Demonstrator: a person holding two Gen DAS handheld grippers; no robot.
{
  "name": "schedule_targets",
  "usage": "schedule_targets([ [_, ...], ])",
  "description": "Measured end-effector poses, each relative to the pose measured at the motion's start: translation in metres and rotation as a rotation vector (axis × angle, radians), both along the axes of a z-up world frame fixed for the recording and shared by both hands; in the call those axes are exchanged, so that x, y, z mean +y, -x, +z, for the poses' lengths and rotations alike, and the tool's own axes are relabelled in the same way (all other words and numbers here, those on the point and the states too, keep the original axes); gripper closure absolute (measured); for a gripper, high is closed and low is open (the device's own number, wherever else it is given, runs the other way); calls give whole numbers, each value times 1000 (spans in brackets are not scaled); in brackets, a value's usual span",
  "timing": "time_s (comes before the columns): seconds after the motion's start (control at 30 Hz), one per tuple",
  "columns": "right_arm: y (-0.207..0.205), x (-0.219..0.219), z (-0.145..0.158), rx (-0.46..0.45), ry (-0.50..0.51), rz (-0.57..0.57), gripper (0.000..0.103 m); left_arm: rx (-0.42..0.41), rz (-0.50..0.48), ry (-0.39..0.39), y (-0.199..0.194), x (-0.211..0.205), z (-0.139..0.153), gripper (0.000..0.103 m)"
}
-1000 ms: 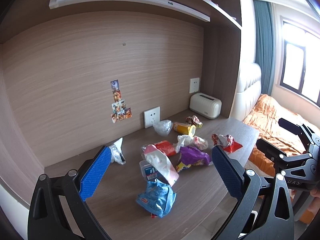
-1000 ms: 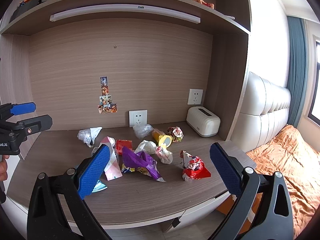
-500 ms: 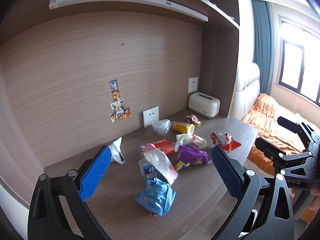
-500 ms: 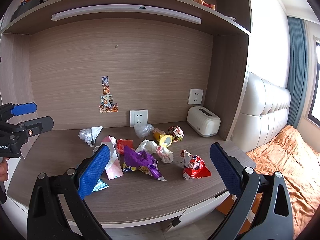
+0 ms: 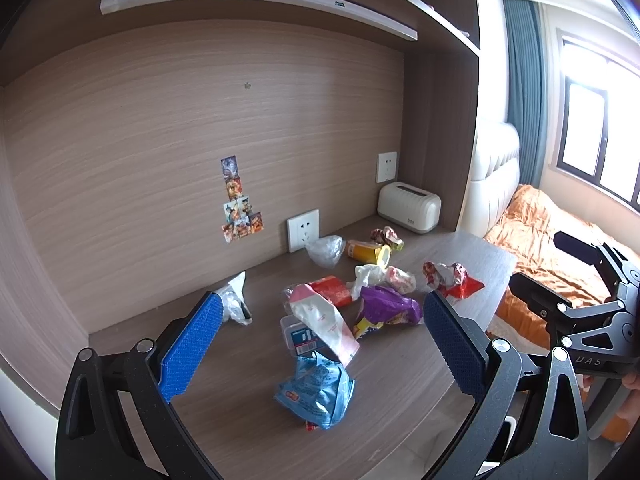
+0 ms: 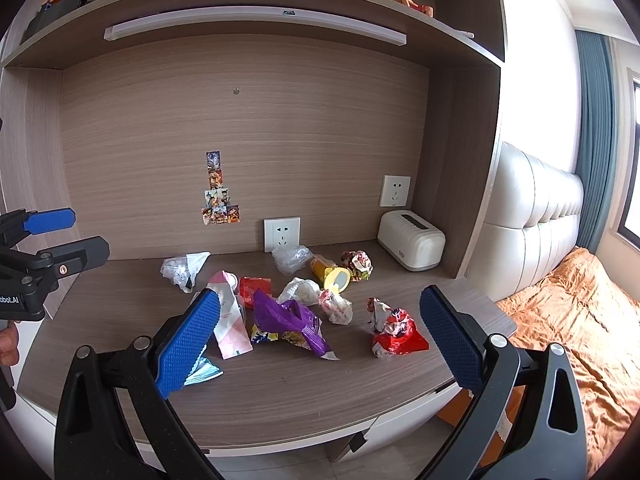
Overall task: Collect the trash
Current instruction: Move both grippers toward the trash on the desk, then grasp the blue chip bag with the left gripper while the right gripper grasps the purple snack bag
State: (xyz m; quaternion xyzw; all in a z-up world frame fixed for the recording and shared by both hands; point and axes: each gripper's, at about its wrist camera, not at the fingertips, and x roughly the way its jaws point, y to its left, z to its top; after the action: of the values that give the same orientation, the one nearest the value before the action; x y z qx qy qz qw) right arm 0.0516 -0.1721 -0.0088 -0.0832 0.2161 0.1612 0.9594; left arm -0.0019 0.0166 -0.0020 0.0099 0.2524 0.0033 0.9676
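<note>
Trash lies scattered on the wooden desk (image 6: pixel 304 392). A blue snack bag (image 5: pixel 316 392) is nearest the left gripper, with a pink-white pouch (image 5: pixel 324 324), a purple wrapper (image 5: pixel 386 308) and a red crumpled wrapper (image 5: pixel 450 280) beyond. In the right wrist view I see the purple wrapper (image 6: pixel 292 320), the red wrapper (image 6: pixel 394 332), the pink pouch (image 6: pixel 230 320) and a yellow cup (image 6: pixel 332 274). My left gripper (image 5: pixel 320 344) is open and empty above the desk's front. My right gripper (image 6: pixel 316 340) is open and empty in front of the desk.
A white toaster (image 6: pixel 412 240) stands at the desk's back right. A clear plastic bag (image 6: pixel 184 268) lies at the back left. Wall sockets (image 6: pixel 282 234) sit on the back panel. A shelf (image 6: pixel 256 4) hangs overhead. A bed with orange bedding (image 6: pixel 568 320) is to the right.
Both views shift only slightly. The trash has not moved and both grippers stay open.
</note>
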Motion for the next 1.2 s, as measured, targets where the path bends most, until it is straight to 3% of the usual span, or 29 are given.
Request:
schedule_targets([
  [0.73, -2, 12, -3, 32, 1, 4, 3, 25, -16, -8, -2, 11, -12, 5],
  [1.2, -27, 41, -41, 96, 93, 29, 3, 144, -92, 41, -25, 30, -74, 5],
])
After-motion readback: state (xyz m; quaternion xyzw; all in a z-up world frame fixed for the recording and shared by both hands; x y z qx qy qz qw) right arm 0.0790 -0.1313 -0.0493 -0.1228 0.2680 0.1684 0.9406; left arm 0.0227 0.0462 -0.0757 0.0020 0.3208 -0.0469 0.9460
